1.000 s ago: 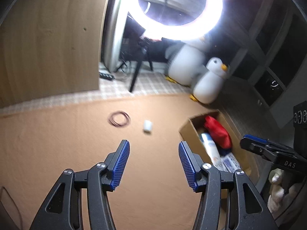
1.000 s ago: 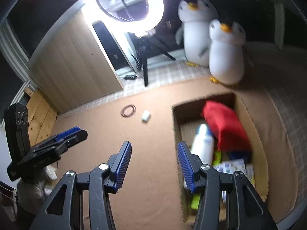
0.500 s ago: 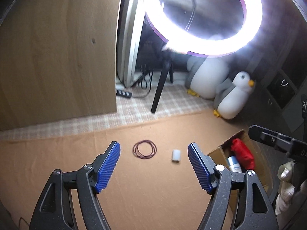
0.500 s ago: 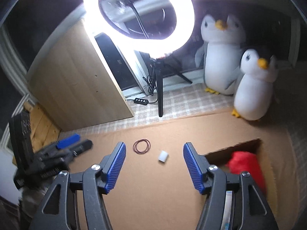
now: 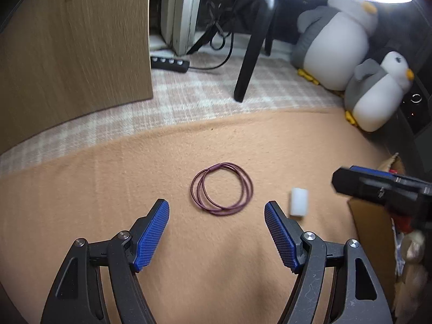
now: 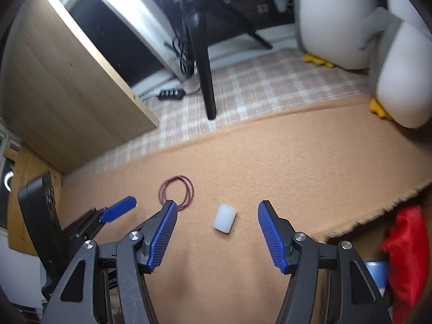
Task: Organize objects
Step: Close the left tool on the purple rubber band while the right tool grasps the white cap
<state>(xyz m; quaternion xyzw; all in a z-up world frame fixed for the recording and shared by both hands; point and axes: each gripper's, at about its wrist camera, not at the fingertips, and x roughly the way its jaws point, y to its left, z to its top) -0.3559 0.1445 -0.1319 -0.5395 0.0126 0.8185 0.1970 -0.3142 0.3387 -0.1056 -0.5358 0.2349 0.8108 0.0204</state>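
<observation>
Two big plush penguins (image 5: pixel 332 51) sit far ahead and to the right of the left claw, well clear of the action. Under everything runs the tan blanket (image 6: pixel 270 162), with checked flooring beyond its far edge. Off the right claw's right side, the cardboard box (image 6: pixel 348 232) shows a corner, a red pouch (image 6: pixel 405 248) lying inside it; by the look of it, that is where loose things go.

Now the claws. The left claw (image 5: pixel 216 233) is spread wide, nothing between its blue pads, and the purple loop of rubber bands (image 5: pixel 222 189) lies flat on the blanket just ahead of its tips, almost centred in the gap. The right claw (image 6: pixel 217 233) is spread too, empty, and the small white cylinder (image 6: pixel 225 218) lies on the blanket right between its two fingers, a touch towards the left one, with no pad touching it.

Reading it: this looks like the approach before a double pick-up, each claw lined up on its own item. The right claw needs only to settle low and close across the cylinder's sides. The left has the trickier job: the bands are thin and flat, so it must come right down to the blanket and pinch one edge of the loop.
</observation>
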